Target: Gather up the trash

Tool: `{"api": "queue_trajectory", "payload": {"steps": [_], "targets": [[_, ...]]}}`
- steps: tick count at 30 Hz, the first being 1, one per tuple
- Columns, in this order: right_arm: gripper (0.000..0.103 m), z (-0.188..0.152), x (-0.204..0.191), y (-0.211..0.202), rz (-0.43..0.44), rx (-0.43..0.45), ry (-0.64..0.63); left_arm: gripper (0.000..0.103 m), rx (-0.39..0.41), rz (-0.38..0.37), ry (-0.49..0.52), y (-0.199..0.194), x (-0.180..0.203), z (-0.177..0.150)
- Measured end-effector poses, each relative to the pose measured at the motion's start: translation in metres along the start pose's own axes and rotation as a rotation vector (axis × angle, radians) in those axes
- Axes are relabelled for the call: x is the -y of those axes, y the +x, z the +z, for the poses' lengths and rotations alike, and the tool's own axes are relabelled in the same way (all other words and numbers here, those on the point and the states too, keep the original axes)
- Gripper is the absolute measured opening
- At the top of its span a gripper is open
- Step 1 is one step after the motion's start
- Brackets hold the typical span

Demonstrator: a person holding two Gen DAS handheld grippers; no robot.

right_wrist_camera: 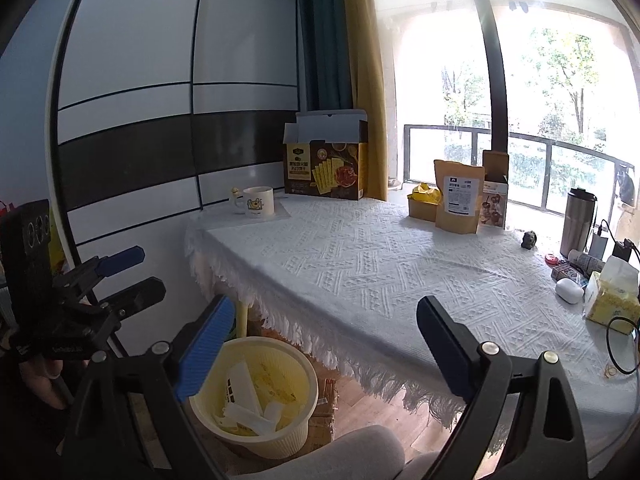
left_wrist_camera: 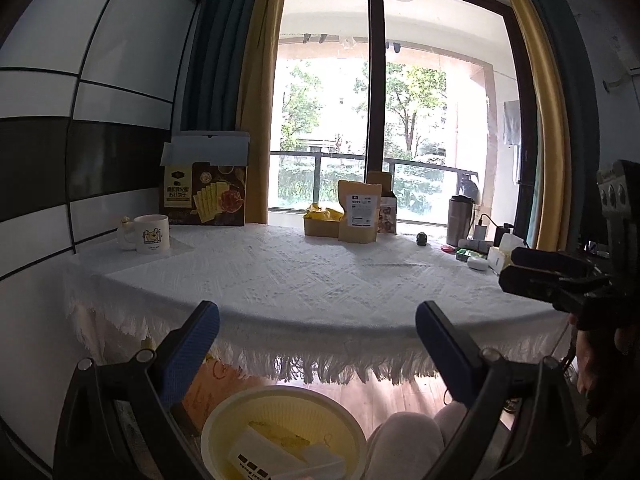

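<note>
While both grippers hang wide and empty before the table (left_wrist_camera: 280,272), left gripper (left_wrist_camera: 316,344), right gripper (right_wrist_camera: 324,344), trash (right_wrist_camera: 248,400) lies in the yellow bin (right_wrist_camera: 280,436) on the floor, near edge, left.

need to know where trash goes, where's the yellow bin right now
The yellow bin sits on the wood floor below the near fringed edge of the table, low and left of centre in the right wrist view, with white packaging scraps already inside.
</note>
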State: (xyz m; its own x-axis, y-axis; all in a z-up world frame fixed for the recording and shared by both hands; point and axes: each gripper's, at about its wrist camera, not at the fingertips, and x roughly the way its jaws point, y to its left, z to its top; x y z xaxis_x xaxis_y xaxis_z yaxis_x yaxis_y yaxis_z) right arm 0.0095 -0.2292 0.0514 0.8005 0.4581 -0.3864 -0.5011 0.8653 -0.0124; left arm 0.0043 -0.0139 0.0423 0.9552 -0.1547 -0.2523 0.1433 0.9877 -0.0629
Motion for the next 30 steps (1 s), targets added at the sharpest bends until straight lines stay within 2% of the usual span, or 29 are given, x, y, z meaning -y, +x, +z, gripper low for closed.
{"api": "queue_trajectory", "payload": {"steps": [14,30], "targets": [[0.092,-0.010,-0.002,0.039,0.014,-0.061,-0.002,0.099,-0.020,-0.009,-0.013,0.013,-0.011,-0.012],[0.092,-0.015,0.001,0.046,0.018,-0.080,-0.005,0.099,-0.014,0.017,-0.015,0.016,-0.016,-0.010]]}}
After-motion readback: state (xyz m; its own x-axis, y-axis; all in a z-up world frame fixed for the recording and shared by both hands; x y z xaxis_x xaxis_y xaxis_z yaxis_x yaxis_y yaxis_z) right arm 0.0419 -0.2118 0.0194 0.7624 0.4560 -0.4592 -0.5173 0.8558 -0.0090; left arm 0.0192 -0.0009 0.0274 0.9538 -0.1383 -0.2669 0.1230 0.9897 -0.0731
